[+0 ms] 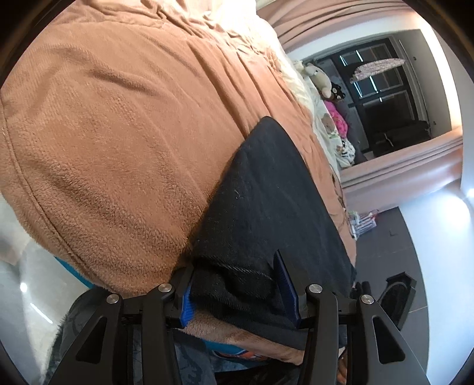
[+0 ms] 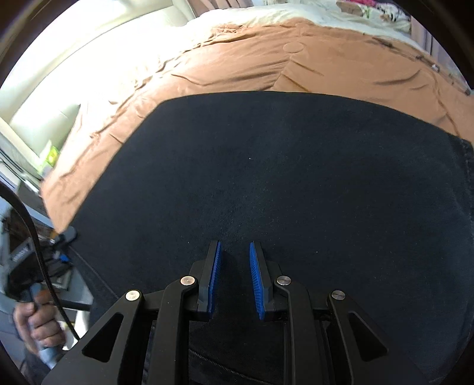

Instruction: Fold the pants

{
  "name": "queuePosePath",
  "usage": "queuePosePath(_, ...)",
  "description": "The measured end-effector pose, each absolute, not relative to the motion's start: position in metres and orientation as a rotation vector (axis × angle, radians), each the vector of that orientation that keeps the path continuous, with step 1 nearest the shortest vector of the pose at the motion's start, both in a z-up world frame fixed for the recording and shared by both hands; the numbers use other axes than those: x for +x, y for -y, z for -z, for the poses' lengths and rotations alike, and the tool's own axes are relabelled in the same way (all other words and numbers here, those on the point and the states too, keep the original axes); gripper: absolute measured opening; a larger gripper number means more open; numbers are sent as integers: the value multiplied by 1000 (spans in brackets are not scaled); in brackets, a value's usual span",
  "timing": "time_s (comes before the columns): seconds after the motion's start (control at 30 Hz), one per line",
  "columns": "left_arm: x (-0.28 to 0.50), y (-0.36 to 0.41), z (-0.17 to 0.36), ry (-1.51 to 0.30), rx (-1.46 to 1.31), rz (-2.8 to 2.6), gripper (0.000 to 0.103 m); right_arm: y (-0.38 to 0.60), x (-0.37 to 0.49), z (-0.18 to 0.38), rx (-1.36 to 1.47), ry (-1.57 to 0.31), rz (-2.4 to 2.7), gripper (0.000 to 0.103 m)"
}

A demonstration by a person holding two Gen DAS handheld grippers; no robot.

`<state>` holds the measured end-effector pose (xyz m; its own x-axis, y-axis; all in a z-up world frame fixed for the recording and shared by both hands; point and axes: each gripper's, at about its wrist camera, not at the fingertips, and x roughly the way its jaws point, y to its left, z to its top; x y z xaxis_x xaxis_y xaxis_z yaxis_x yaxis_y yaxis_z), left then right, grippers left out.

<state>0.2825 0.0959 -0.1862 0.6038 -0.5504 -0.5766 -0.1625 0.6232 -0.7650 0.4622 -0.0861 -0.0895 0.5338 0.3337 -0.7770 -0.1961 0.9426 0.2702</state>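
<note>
Dark navy pants [image 1: 266, 192] lie flat on a brown fleece blanket [image 1: 118, 133] over a bed. My left gripper [image 1: 234, 263] sits at the near edge of the bed, its blue pads [image 1: 286, 284] closed on a thick bunched fold of the pants' near end. In the right wrist view the pants [image 2: 281, 163] fill most of the picture as a smooth folded panel. My right gripper [image 2: 234, 244] hovers low over their near part, its jaws a narrow gap apart with nothing pinched between them.
The brown blanket [image 2: 237, 68] runs beyond the pants to cream bedding [image 2: 296, 14]. Stuffed toys [image 1: 318, 77] sit at the bed's far end by a dark window [image 1: 385, 88]. A person's hand [image 2: 38, 325] grips a handle at lower left. Grey tiled floor [image 1: 429, 251] lies to the right.
</note>
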Motion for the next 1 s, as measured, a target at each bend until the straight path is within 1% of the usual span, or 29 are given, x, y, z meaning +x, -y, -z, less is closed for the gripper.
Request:
queuePosePath(0.17,285,-93,186,-921,-887,237,49,66,447,91,116,-965,-329,17)
queuePosePath(0.2,286,-92,186,-924,-883,231,48,63,444,91,109,-968,-333,17)
queuePosePath(0.33,285,-91,185,-940,-857,205,33,56,433,93,98,-980,-315,17)
queuePosePath(0.43,284,-94,186,-934,-881,213,25,52,425,95,103,-1020,-322,17)
queuePosePath(0.53,282,-96,188,-930,-893,204,23,49,429,88,83,-1041,-324,16)
queuePosePath(0.63,282,-92,185,-926,-889,183,23,51,445,81,67,-1017,-293,15)
queuePosePath(0.83,283,-94,187,-932,-906,170,23,60,480,93,108,-1027,-262,15)
queuePosePath(1.0,285,-94,188,-942,-912,154,23,66,519,92,122,-1017,-248,15)
